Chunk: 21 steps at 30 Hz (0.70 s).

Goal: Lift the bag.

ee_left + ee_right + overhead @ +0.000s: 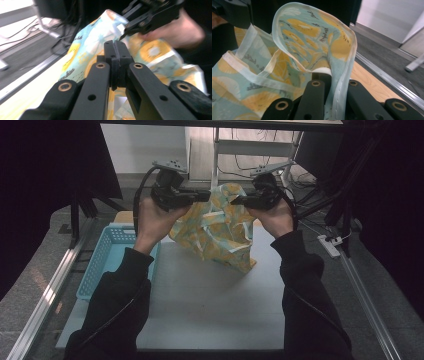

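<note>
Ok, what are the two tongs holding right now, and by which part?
Both the left tongs and the right tongs are shut on the patterned cloth, pinching its upper edge; its lower end touches the table.

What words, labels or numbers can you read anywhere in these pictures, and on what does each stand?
None can be read for certain.
Patterned cloth: dark cursive script printed among the yellow shapes, too small and blurred to read.
Blue basket, grey table and both grippers: no lettering visible.
</note>
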{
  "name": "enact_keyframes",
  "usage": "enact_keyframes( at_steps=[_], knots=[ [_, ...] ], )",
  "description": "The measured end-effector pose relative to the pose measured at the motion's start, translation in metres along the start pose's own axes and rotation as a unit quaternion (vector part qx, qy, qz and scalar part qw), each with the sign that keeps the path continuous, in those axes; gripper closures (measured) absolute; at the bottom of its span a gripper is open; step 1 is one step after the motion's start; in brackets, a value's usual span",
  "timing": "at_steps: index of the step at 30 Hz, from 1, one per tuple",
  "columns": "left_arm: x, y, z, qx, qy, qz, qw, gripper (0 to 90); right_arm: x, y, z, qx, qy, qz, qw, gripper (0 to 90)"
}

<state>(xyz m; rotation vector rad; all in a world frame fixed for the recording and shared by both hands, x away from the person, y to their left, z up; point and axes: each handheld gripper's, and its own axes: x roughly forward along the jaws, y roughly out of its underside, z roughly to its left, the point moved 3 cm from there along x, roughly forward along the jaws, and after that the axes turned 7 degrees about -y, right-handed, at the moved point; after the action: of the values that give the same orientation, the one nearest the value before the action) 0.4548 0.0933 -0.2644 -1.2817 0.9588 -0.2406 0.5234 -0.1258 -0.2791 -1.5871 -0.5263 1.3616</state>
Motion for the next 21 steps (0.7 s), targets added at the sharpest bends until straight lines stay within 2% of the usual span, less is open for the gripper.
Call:
enact_keyframes(
  at_steps=[5,11,17,21],
  knots=[
    [0.019,0.006,0.008,0.004,-0.023,0.022,0.9995,90.0,0.012,0.005,-0.01,0.007,0.013,0.009,0.9998,90.0],
    [0.038,0.015,0.017,-0.003,-0.029,0.04,0.9988,90.0,0.023,0.011,-0.018,0.022,0.015,0.015,0.9995,90.0],
    [0.047,0.018,0.022,-0.009,-0.027,0.045,0.9986,90.0,0.028,0.017,-0.023,0.032,0.011,0.021,0.9992,89.5],
    [0.052,0.019,0.024,-0.01,-0.031,0.049,0.9983,90.0,0.028,0.018,-0.021,0.034,0.005,0.022,0.9992,78.7]
  ],
)
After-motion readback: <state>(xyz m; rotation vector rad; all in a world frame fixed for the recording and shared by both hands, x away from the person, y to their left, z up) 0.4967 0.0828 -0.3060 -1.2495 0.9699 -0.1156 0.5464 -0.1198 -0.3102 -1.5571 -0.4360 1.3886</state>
